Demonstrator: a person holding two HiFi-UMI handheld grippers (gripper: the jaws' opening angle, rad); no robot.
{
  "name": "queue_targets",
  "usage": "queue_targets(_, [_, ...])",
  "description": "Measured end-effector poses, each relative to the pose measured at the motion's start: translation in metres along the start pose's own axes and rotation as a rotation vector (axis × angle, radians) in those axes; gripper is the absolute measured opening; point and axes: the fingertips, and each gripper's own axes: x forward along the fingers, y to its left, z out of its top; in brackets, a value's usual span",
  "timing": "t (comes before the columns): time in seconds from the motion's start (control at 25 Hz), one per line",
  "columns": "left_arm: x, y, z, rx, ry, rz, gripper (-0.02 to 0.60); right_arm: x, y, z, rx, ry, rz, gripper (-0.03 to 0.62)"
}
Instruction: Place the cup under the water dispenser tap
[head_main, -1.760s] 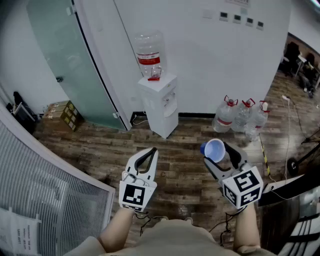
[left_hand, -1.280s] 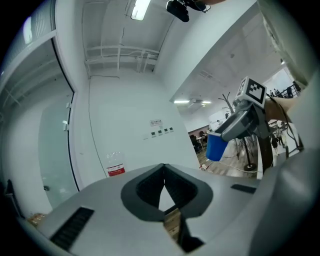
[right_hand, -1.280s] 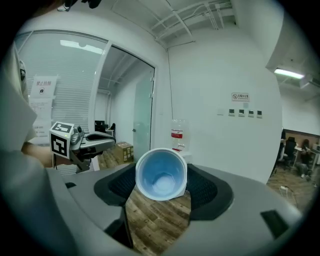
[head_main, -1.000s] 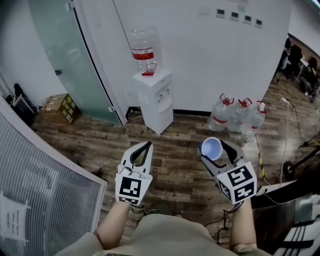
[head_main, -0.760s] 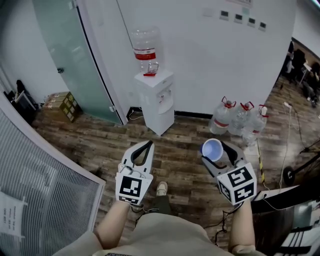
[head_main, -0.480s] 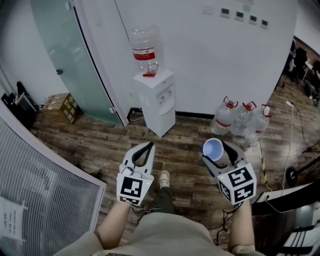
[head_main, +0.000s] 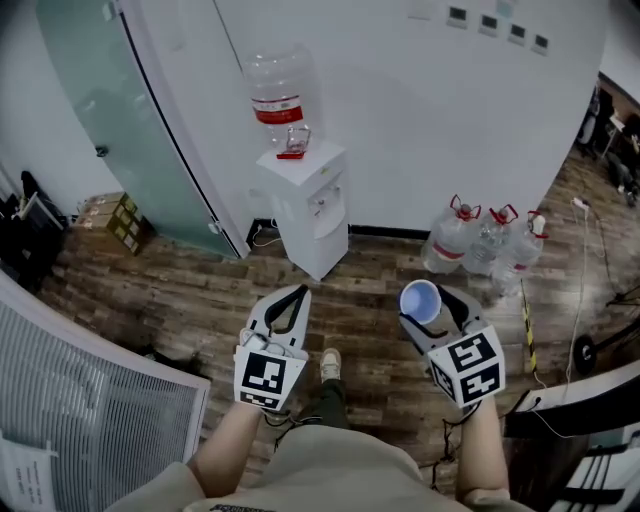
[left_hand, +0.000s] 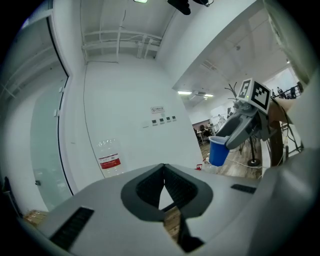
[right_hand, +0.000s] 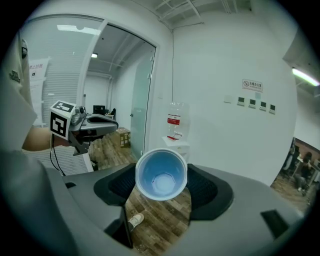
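Jaws on the left gripper (head_main: 300, 294) are clenched, empty. The water dispenser (head_main: 305, 205) stands ahead, well apart. The right gripper (head_main: 432, 308) grasps the blue cup (right_hand: 161, 174) — keep it upright, then aim below the taps, probably in the front recess. Since a second ago, a shoe (head_main: 329, 363) has stepped forward — the dispenser looks nearer.

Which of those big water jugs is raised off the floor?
The jug on top of the white dispenser; the other three jugs stand on the floor by the wall.
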Motion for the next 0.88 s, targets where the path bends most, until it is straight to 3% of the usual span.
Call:
queue_targets(0.56, [0.168, 0.147, -0.047, -0.034, 0.040, -0.084, 0.006, 0.214, -0.077, 0.076, 0.019, 0.113, 0.032, 0.327])
queue_targets(0.88, [0.241, 0.203, -0.083, -0.061, 0.066, -0.116, 0.006, 0.317, -0.101, 0.107, 0.011, 0.160, 0.047, 0.327])
